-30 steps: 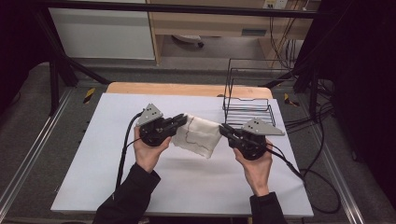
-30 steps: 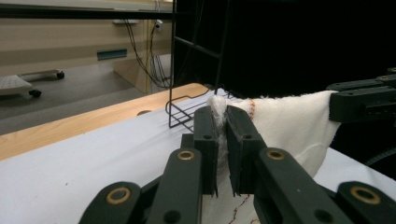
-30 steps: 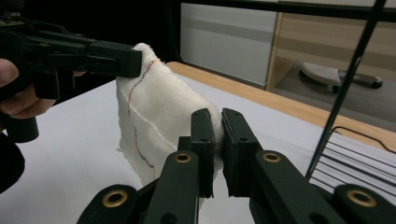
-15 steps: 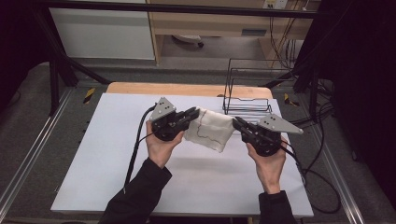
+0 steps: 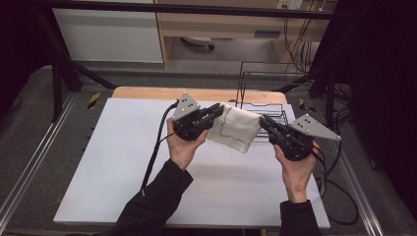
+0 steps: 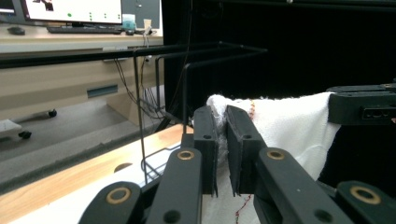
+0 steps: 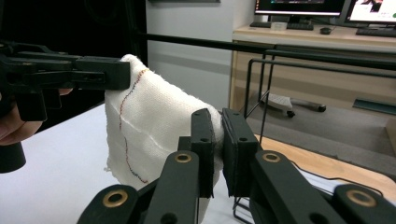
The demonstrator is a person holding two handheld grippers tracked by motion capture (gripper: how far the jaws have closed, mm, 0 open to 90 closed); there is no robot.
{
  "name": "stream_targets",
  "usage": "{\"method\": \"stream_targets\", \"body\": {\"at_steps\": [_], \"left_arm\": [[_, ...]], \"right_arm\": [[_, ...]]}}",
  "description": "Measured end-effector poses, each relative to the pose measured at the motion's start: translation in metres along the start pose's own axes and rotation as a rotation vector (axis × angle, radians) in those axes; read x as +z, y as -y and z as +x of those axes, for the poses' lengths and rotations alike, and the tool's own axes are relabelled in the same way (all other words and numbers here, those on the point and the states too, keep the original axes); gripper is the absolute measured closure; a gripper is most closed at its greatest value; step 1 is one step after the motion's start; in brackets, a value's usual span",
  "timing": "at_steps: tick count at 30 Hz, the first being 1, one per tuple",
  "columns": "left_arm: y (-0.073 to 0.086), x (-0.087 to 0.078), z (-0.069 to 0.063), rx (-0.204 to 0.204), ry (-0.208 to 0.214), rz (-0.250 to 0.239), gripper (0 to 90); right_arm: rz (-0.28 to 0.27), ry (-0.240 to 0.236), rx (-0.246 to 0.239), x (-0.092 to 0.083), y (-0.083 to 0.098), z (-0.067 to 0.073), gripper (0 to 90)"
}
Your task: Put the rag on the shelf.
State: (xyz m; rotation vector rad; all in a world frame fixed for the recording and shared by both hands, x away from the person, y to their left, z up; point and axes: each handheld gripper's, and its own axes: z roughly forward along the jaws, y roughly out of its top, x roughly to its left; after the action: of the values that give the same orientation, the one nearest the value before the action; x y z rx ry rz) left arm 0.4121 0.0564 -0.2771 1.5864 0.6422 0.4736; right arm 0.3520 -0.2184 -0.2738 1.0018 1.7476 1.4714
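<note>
between both grippers, an unlabelled white cloth point(image 5: 235, 129)

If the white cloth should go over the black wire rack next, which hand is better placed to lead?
Probably the right. The right gripper holds the white cloth at its corner beside the black wire rack; the left gripper, shut on the opposite corner, is farther away.
</note>
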Motion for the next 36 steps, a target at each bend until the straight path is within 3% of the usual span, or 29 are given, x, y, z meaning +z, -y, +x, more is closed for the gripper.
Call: {"method": "stream_targets", "body": {"at_steps": [11, 20, 36], "left_arm": [[-0.021, 0.019, -0.010, 0.014, 0.012, -0.033, 83.0], [-0.038, 0.032, -0.015, 0.014, 0.013, -0.059, 83.0], [-0.076, 0.058, -0.022, 0.036, -0.007, -0.118, 83.0]], "right_arm": [[-0.044, 0.047, 0.006, -0.010, -0.015, -0.017, 84.2], [-0.064, 0.087, -0.017, -0.012, -0.035, -0.032, 84.2], [-0.133, 0.139, -0.030, -0.016, -0.071, -0.052, 84.2]]}}
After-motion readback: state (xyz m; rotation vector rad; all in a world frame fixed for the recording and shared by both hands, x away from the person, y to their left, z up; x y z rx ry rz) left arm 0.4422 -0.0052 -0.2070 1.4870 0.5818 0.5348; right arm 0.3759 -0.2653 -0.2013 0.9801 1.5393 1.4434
